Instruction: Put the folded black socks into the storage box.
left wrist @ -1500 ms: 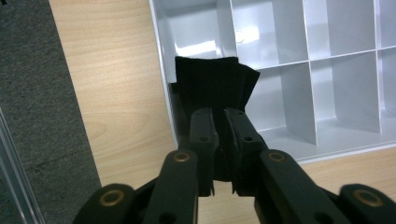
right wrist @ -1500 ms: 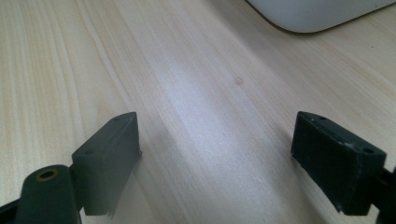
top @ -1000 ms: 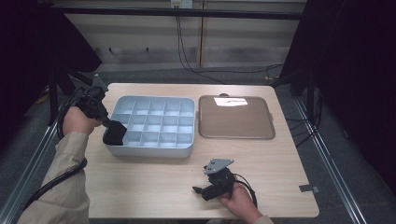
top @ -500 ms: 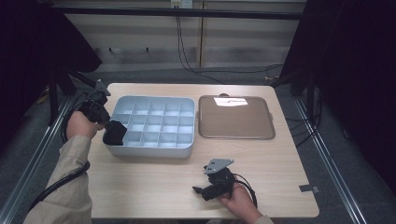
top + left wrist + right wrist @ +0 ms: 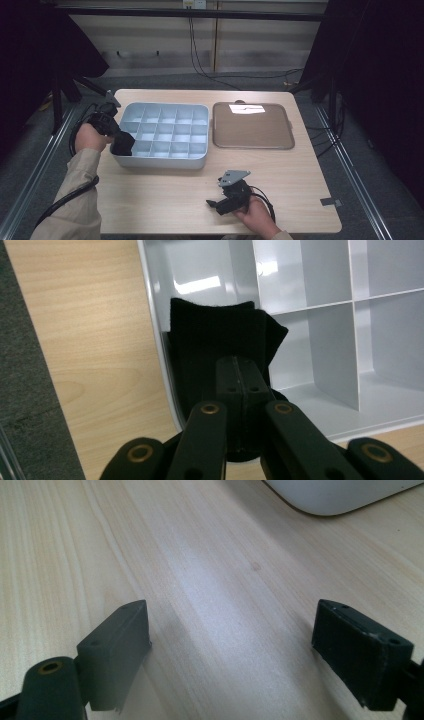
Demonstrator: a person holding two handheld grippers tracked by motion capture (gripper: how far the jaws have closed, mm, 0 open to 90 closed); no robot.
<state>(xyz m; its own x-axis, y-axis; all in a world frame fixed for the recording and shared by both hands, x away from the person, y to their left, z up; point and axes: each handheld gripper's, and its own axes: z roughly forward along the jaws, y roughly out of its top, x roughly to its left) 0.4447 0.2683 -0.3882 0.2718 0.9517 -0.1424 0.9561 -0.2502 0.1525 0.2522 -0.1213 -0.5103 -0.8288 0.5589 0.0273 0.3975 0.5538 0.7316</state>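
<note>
Nearest to the person, the right gripper (image 5: 216, 204) rests on the wooden table (image 5: 165, 200) near its front edge, and its jaws stand wide apart with nothing between them. In the right gripper view its dark pads (image 5: 117, 647) are matte and blocky, and the pale wood under them has a fine straight grain.

A little farther, at the left side, the left gripper (image 5: 239, 385) is clenched on a black cloth (image 5: 215, 347); the jaws are pressed together with the fabric pinched between them. The cloth is soft, folded, with a fine ribbed knit, maybe a sock, but I cannot tell for sure. It sits at the front-left corner of the grey divider tray (image 5: 165, 161), partly inside the corner compartment and partly over the tray's rounded rim. I judge that the putting of the cloth into this compartment is almost done: what is left is to push it fully down, to release it and to draw the gripper away.

The tray is smooth glossy plastic with thin straight walls that make many square cells, and the other cells that I can see are empty. Beside it, to the right, lies a flat brown tray (image 5: 252, 145) with rounded corners and a low rim, also with nothing on it.
</note>
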